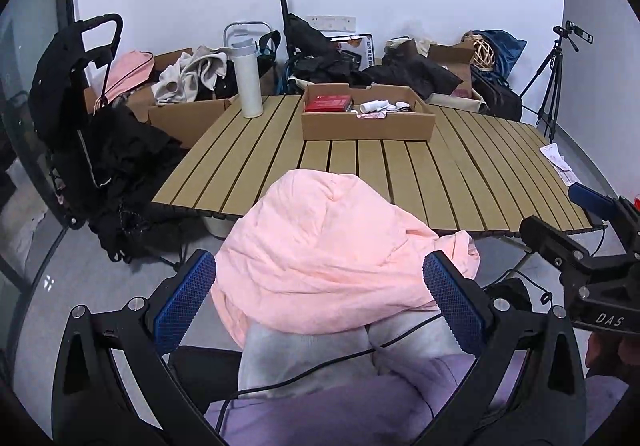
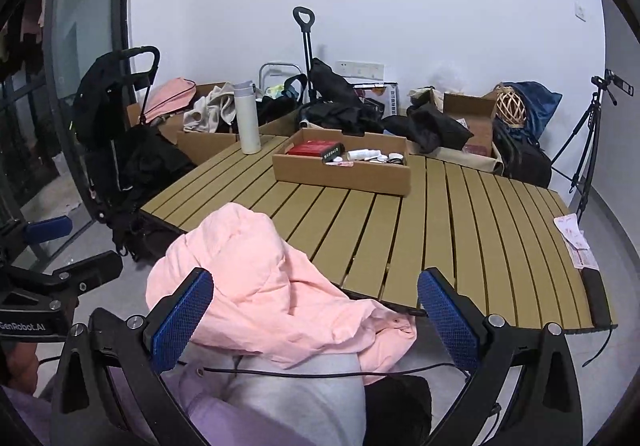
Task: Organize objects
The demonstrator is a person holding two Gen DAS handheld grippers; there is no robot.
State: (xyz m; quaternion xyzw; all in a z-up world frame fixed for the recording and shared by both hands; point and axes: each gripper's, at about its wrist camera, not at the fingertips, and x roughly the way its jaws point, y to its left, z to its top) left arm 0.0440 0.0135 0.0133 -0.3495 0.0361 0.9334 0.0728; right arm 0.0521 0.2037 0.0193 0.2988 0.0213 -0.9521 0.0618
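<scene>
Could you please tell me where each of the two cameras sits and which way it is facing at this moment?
Left wrist: on the left gripper, facing forward and slightly down over the pink garment on the person's lap toward the slatted table; its open blue-padded fingers, the person's legs and the right gripper at the right edge show.
Right wrist: on the right gripper, slightly further right, facing the same table; its open fingers, the legs and the left gripper at the left edge show.
Shared: pink garment, cardboard tray, white bottle.

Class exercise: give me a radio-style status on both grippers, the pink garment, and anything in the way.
Left gripper open, right gripper open, neither gripping. Pink garment bunched on operator's lap, spilling onto slatted table edge. Black cable crosses lap beneath garment.
</scene>
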